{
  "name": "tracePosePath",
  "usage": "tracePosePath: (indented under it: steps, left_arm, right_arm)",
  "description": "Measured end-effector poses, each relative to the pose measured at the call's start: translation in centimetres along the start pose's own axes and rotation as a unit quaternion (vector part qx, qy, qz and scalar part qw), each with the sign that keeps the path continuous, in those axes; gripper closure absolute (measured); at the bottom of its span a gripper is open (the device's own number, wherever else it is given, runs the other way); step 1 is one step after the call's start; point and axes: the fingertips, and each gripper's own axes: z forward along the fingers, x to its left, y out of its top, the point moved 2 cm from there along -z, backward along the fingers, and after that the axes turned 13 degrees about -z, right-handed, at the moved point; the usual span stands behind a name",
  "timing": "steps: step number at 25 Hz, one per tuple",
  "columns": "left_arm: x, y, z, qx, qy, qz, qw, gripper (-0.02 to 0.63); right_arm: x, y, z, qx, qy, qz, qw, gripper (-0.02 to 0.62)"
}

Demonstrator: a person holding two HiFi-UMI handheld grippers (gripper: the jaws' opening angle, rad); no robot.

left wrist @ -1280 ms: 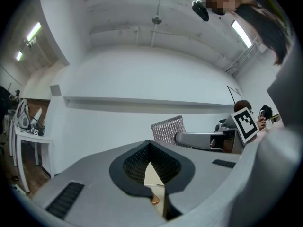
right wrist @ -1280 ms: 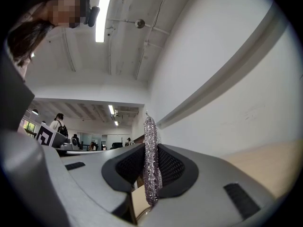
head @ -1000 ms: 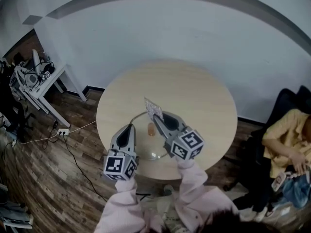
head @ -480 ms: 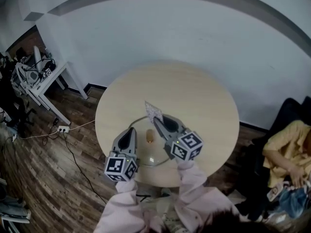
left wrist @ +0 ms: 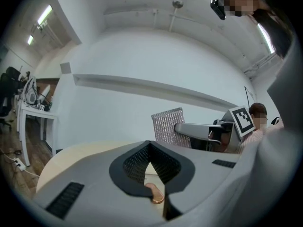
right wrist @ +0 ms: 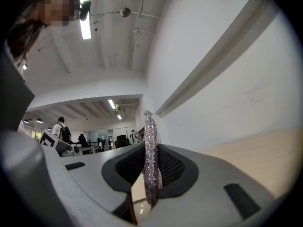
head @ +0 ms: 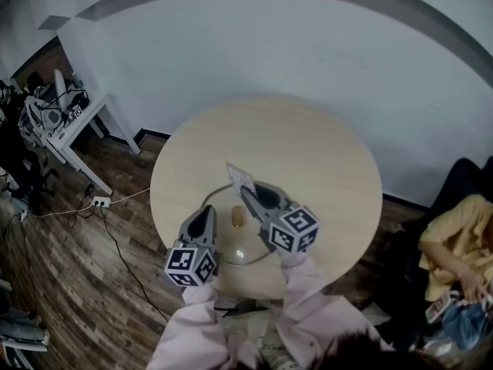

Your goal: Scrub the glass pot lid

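Observation:
The glass pot lid (head: 248, 245) lies near the front of the round wooden table (head: 308, 149), its copper knob (head: 237, 217) pointing up. My left gripper (head: 206, 208) sits at the lid's left rim, its jaws meeting at the tips and shut on it. In the left gripper view, the knob (left wrist: 155, 194) shows low in the gap behind the left gripper (left wrist: 149, 144) tips. My right gripper (head: 246, 190) is shut on a silver mesh scrub cloth (head: 242, 177), held over the lid's far edge. The cloth (right wrist: 150, 169) stands upright, pinched in the right gripper (right wrist: 150, 148).
A white desk (head: 69, 126) with equipment stands at the far left. Cables and a power strip (head: 98, 203) lie on the wooden floor. A seated person in yellow (head: 454, 245) is at the right. A white wall runs behind the table.
My right gripper and its cloth have shifted slightly left over the lid. The left gripper has hardly moved. The seated person has moved a little.

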Motion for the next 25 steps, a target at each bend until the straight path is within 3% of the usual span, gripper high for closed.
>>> tracePosePath:
  steps: [12,25]
  left_arm:
    - [5.2,-3.5,-1.4,0.056,0.029,-0.071,0.9955,0.604]
    - [5.8,-5.5,-1.7,0.078,0.013,-0.111,0.9907,0.606]
  right_arm:
    - [-1.2,-3.1,2.0,0.057,-0.014,0.011,0.998,0.518]
    - [-2.0,-6.6,3.8,0.151,0.007,-0.011,0.988,0.518]
